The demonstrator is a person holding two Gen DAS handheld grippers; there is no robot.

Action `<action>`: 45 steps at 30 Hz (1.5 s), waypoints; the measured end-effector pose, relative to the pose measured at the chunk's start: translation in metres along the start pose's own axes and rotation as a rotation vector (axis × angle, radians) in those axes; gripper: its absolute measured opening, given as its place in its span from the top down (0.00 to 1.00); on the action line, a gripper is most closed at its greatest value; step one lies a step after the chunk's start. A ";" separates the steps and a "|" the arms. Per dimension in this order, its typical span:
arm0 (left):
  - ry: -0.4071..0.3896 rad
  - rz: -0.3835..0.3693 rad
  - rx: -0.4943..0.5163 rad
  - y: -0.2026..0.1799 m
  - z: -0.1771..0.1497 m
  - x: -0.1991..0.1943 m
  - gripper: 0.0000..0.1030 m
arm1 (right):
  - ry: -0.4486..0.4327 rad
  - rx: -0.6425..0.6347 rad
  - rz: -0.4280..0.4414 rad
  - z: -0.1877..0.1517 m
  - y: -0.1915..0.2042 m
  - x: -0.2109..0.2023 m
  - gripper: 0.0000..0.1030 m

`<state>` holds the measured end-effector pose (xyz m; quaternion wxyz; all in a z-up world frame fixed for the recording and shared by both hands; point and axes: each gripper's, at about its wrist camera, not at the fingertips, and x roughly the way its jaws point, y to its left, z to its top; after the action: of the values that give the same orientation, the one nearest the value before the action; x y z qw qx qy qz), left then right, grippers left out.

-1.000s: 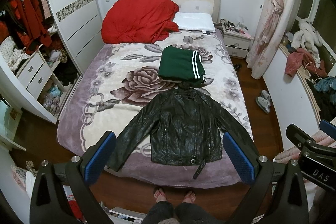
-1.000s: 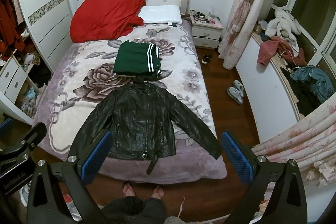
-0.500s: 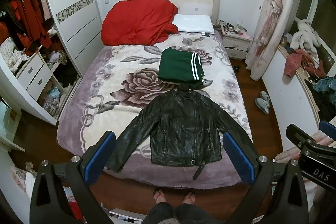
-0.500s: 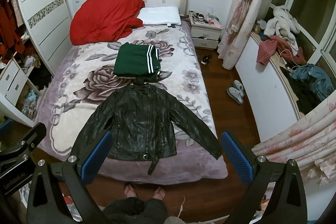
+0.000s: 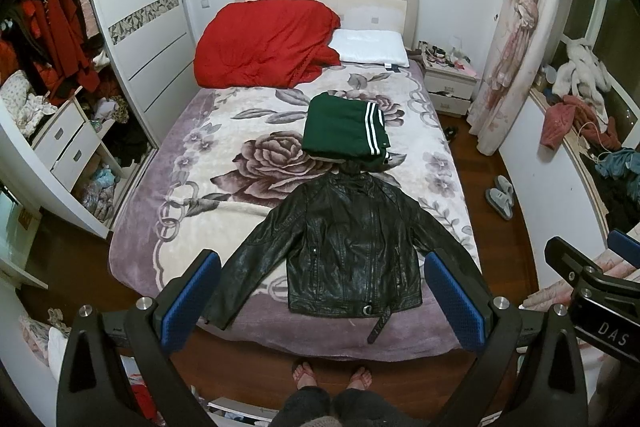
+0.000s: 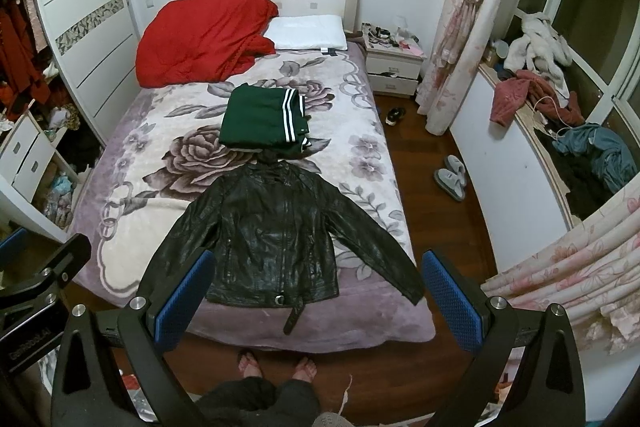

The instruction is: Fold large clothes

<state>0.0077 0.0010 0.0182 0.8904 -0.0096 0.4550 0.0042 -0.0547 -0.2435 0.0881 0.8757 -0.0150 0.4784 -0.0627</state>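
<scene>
Holding both grippers high above the foot of the bed [image 5: 132,227], jaws spread wide on each, nothing between them. My left gripper [image 5: 320,301] and right gripper [image 6: 314,297] both look down on the black leather jacket [image 5: 352,251], which lies flat, front up, at the near end of the bed, sleeves angled out to either side, belt strap hanging over the edge. Just beyond its collar sits a folded green garment with white stripes [image 5: 344,133], resting on top of other folded clothes. Farther up, a red quilt [image 5: 264,43] is heaped against the headboard beside a white pillow [image 5: 370,47]. My feet in sandals [image 6: 276,367] stand on the wood floor at the bed's foot. Grey slippers [image 6: 452,177] lie to the right of the bed.
</scene>
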 end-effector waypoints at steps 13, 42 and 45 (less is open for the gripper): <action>-0.001 -0.001 -0.001 0.000 0.002 -0.001 0.00 | -0.004 0.001 0.001 -0.002 0.001 0.000 0.00; 0.094 0.127 -0.001 0.000 0.002 0.239 0.00 | 0.309 0.474 -0.007 -0.039 -0.080 0.270 0.11; 0.184 0.175 -0.017 -0.013 -0.022 0.313 0.00 | 0.405 0.664 0.040 -0.094 -0.137 0.369 0.15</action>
<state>0.1734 -0.0132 -0.2479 0.8410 0.0223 0.5338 0.0849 0.0499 -0.4215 -0.2595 0.7219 0.2912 0.5954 -0.1988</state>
